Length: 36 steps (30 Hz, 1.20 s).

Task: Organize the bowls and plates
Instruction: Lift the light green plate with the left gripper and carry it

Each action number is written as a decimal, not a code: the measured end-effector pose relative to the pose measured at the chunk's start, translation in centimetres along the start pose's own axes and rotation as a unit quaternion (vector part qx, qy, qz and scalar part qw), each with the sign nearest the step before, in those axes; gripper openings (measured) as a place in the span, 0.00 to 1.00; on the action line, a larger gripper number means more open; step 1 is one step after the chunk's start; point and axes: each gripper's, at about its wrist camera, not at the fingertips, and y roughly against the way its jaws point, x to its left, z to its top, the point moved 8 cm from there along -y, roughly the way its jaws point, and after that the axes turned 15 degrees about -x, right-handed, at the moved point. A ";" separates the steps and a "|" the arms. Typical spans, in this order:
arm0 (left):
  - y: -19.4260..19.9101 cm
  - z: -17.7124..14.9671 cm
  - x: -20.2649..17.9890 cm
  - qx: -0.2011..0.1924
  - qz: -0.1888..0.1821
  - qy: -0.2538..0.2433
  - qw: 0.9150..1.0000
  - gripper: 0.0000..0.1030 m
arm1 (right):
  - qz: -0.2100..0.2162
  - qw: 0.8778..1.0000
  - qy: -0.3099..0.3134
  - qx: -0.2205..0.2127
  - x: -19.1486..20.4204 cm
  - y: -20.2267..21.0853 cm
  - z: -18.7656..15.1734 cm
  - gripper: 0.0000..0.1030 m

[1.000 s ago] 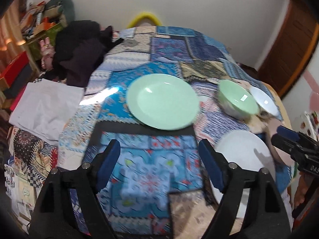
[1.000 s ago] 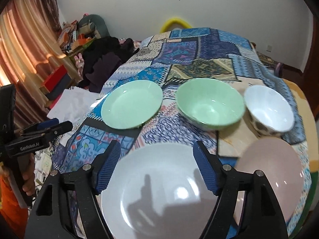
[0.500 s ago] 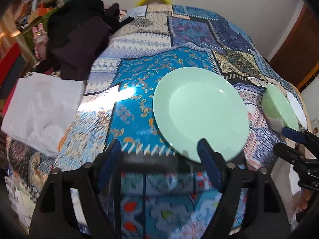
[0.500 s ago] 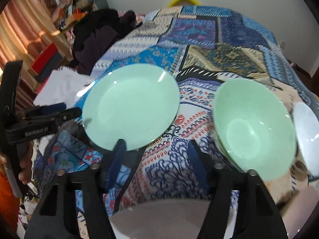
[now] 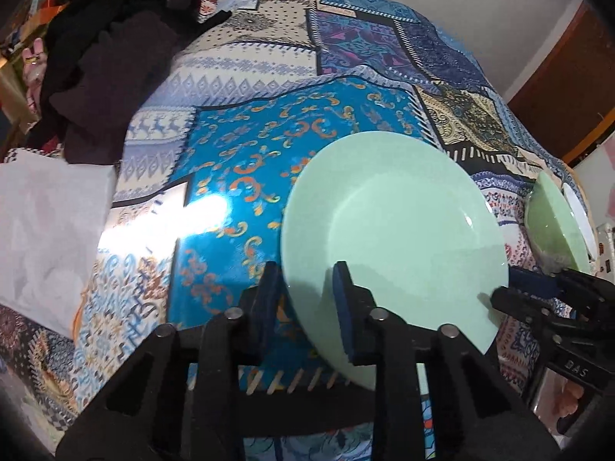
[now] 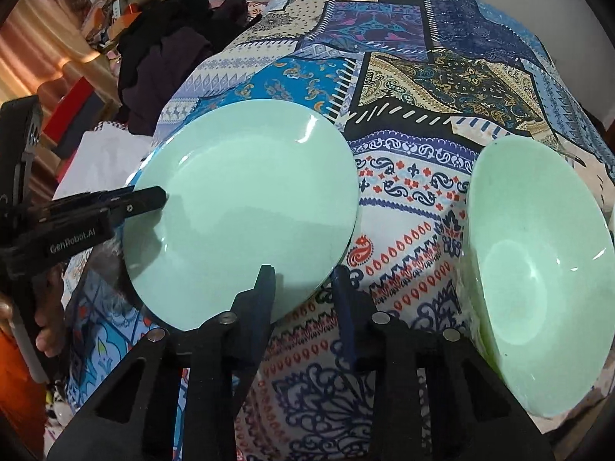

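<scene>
Gripping opposite near rims of the round green plate (image 5: 396, 230): left claw (image 5: 303, 292); right claw (image 6: 303, 292); both just narrowed.

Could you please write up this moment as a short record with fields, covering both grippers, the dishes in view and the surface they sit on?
left gripper: jaws just closed on the near left rim of the green plate
right gripper: jaws just closed on the plate's near right rim
green bowl: right of the plate, apart from it, untouched
surface: patterned cloth
beside the cloth, left: dark clothes, white sheet
</scene>
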 end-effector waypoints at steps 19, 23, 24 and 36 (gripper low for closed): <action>8.3 -7.9 2.4 0.020 0.003 0.024 1.000 0.21 | 0.081 0.994 0.065 0.045 5.5 2.8 -4.4 0.25; 9.3 -9.0 2.6 0.025 0.000 0.039 0.999 0.22 | 0.069 0.995 0.052 0.044 4.9 1.5 -3.1 0.26; 9.4 -9.0 2.6 0.025 0.001 0.040 0.999 0.22 | 0.064 0.996 0.050 0.043 4.7 1.2 -2.7 0.25; 8.6 -9.1 2.1 0.026 -0.009 0.036 0.999 0.29 | 0.063 0.996 0.059 0.038 5.9 -0.5 -2.4 0.28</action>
